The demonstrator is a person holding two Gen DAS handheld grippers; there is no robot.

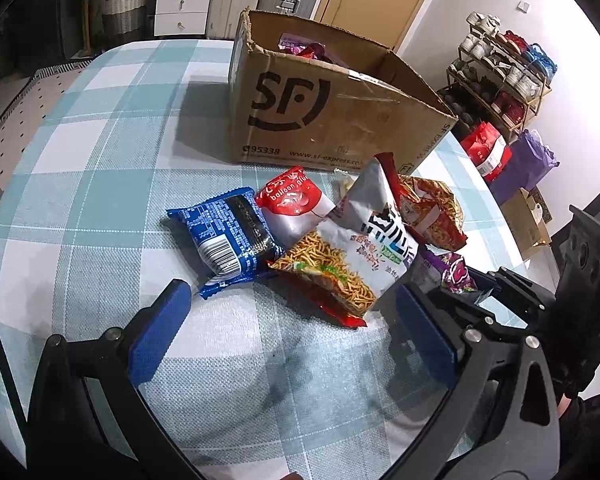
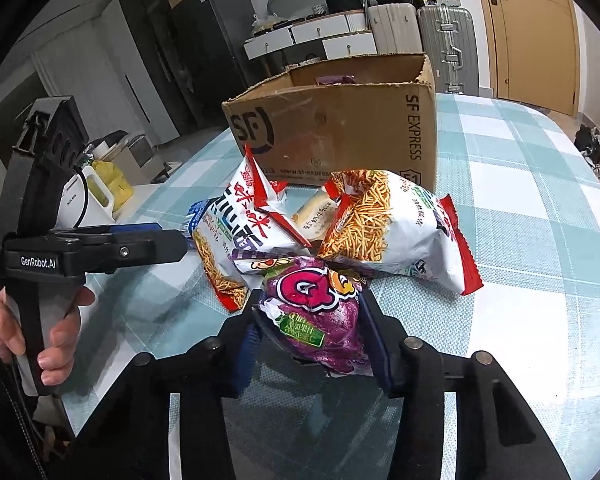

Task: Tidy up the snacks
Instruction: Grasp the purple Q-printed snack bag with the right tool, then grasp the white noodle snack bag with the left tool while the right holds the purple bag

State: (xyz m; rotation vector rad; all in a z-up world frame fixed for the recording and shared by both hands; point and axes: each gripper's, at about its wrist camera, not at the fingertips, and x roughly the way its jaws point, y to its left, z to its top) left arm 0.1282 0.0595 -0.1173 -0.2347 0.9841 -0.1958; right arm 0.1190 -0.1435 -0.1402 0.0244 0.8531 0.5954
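One purple bag (image 2: 316, 316) sat pinched in the right gripper (image 2: 310, 332), near the box (image 2: 340, 128); it likely went in next, left gripper (image 1: 292, 320) wide

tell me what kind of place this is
Probably a lived-in home, perhaps a dining area: a table with a checked cloth, a shoe rack by the wall, and suitcases beside a white drawer unit.
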